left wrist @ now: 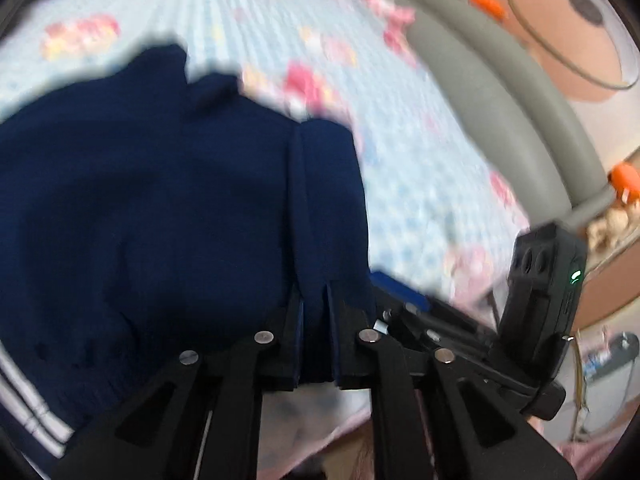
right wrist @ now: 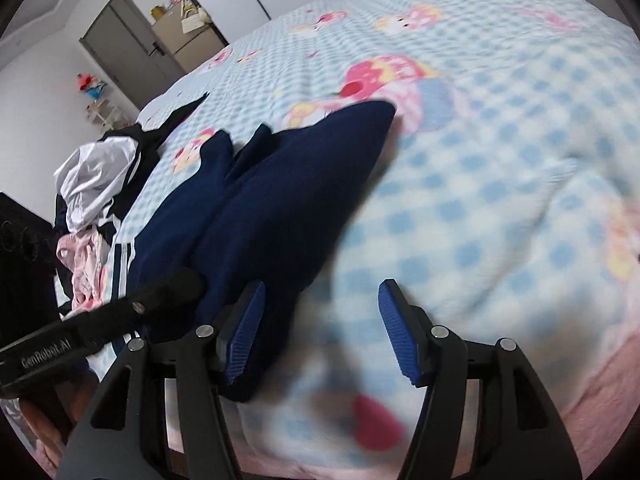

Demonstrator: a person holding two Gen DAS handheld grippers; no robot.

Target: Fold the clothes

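My left gripper clamps the dark navy knit garment; my right gripper gapes empty, garment's long axis running away just left of it

Left wrist view: sits just behind the left gripper, looks steeply down, very close on the navy garment, bed beyond, grey bed edge upper right; blurred. Right wrist view: behind the right gripper, tilted down across the bed toward a door and clothes pile far left. Both share the garment and checked cover; the left gripper shows at the right view's lower left.
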